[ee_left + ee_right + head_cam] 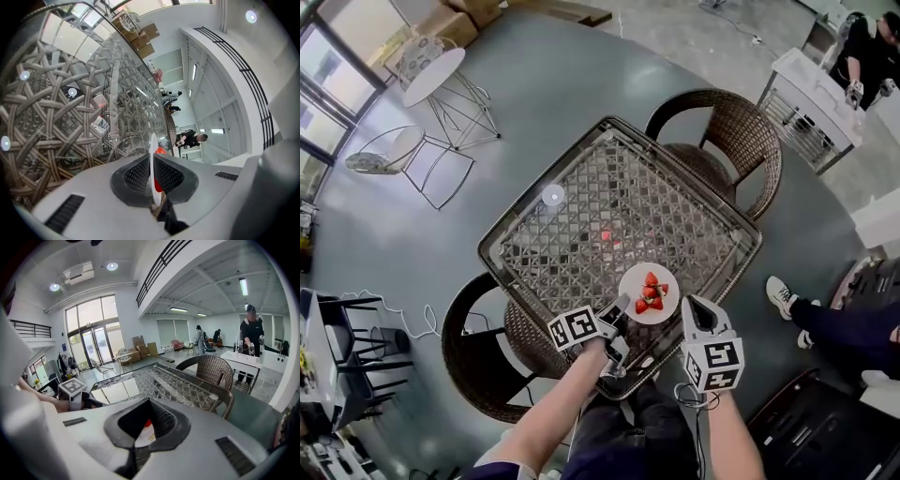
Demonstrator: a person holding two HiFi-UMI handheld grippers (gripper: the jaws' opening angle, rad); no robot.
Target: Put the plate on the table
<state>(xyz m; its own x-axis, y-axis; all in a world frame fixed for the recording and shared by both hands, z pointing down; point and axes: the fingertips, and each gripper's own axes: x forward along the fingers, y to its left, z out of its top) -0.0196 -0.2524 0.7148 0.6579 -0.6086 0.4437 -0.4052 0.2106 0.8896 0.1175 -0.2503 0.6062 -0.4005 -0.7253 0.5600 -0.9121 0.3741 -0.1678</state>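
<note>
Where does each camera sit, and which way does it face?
Head view: on the person's head, looking steeply down at the table and plate; both forearms, the left gripper and right gripper show.
Left gripper view: rides the left gripper, looking across the tabletop; its jaws clamp the plate's rim.
Right gripper view: rides the right gripper, looking across the table; its jaws stand apart.
Shared: all three show table and plate.

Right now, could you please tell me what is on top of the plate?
Red strawberry pieces lie in the middle of the white plate. The left gripper is shut on the plate's near rim and covers that part, so anything there cannot be seen.
</note>
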